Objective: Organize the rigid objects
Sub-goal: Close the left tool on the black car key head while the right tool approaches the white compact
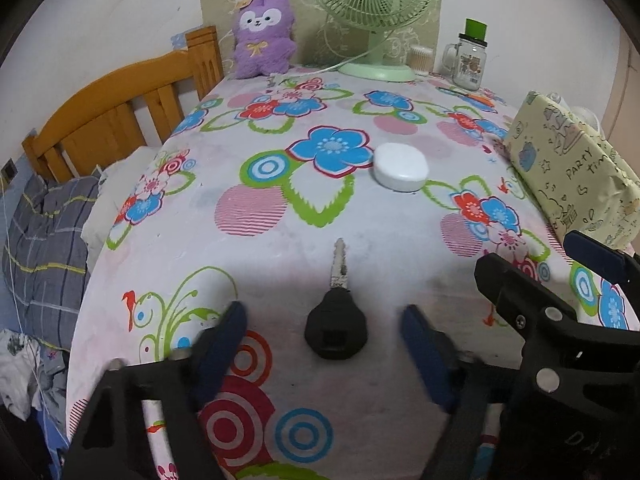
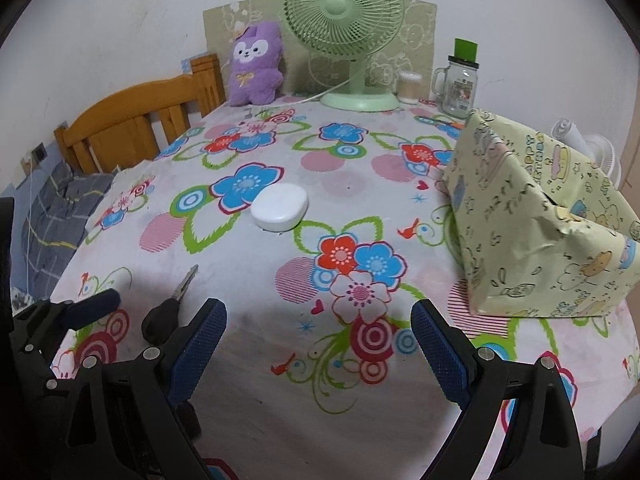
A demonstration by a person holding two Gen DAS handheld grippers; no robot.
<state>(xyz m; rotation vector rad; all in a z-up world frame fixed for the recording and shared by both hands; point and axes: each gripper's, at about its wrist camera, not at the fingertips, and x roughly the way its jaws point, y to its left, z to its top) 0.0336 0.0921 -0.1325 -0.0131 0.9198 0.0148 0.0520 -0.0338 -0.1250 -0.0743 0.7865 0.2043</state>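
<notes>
We see a key [image 1: 336, 312] with a fat black plastic head and a worn metal blade, lying flat on the counter [image 1: 360, 224] between our left claw's [image 1: 324, 344] spread blue pads, untouched. Our right claw [image 2: 318, 344] gapes empty beside it. A smooth white oval case [image 1: 401, 167] sits farther back (glossy plastic) on the flowered cloth, near a paper-wrapped box [image 1: 568, 172].
</notes>
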